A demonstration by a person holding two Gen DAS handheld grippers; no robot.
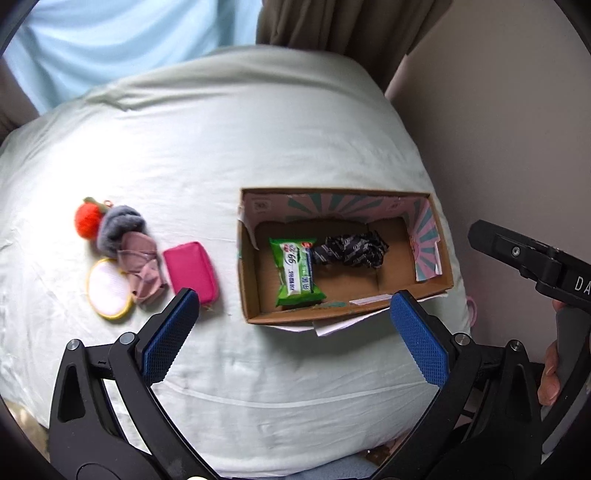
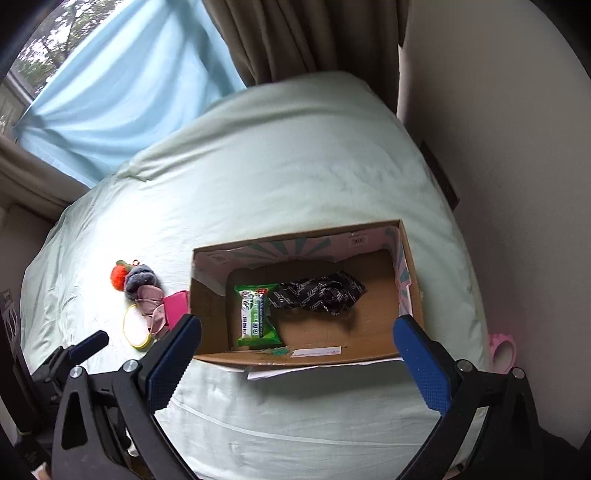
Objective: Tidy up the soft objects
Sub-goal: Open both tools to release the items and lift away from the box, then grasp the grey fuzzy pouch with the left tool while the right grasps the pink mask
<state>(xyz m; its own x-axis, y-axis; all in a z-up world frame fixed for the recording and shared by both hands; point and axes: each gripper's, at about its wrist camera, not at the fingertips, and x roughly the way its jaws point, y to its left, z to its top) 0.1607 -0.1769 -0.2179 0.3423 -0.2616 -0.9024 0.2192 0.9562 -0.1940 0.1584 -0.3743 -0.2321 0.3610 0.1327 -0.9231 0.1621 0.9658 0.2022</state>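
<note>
1. A bed point(image 2: 295, 177) covered in a pale mint sheet point(image 1: 229, 147) fills most of both views.
2. A plain beige wall point(image 2: 517, 184) runs along its right side.
3. At the far end hang brown curtains point(image 2: 295, 33) and a light blue sheer curtain point(image 2: 122, 96).
4. Daylight and tree foliage point(image 2: 48, 37) show through the window.

Left claw point(image 1: 295, 332) and right claw point(image 2: 297, 354), both agape, empty.
</note>
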